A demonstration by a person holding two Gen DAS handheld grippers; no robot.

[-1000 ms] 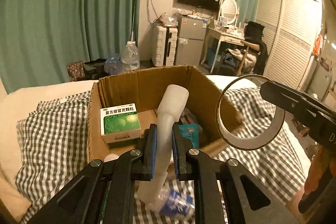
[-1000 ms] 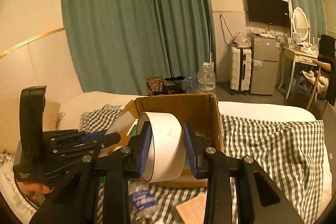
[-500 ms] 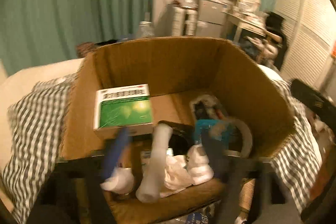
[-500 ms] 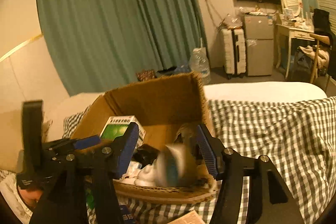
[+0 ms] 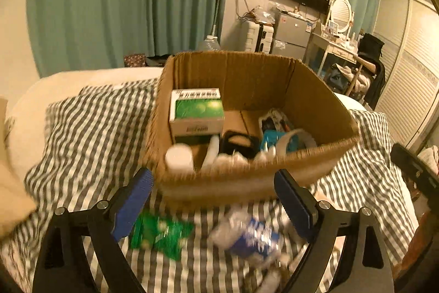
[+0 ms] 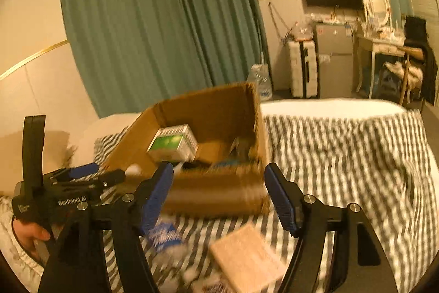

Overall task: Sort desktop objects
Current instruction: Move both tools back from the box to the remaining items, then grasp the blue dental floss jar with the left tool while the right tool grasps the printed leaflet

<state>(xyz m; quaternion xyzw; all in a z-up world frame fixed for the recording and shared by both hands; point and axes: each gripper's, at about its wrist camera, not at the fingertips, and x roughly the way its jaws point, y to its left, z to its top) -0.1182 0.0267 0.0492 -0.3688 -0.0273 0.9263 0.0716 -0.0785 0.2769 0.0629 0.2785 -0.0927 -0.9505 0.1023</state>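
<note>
- Both drops look done: my left gripper [image 5: 212, 206] and right gripper [image 6: 218, 201] are opening, nothing between the jaws.
- Next pick: green packet [image 5: 159, 234] at 7 o'clock below the cardboard box [image 5: 247, 180].

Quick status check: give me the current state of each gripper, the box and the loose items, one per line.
left gripper: jaws opening, nothing between them
right gripper: jaws opening, nothing held
cardboard box: open-topped, upright on the checked cloth
green medicine box: inside the box, at its left wall
tape roll: inside the box, near the front
green packet: on the cloth, outside
water bottle: lying on the cloth
</note>
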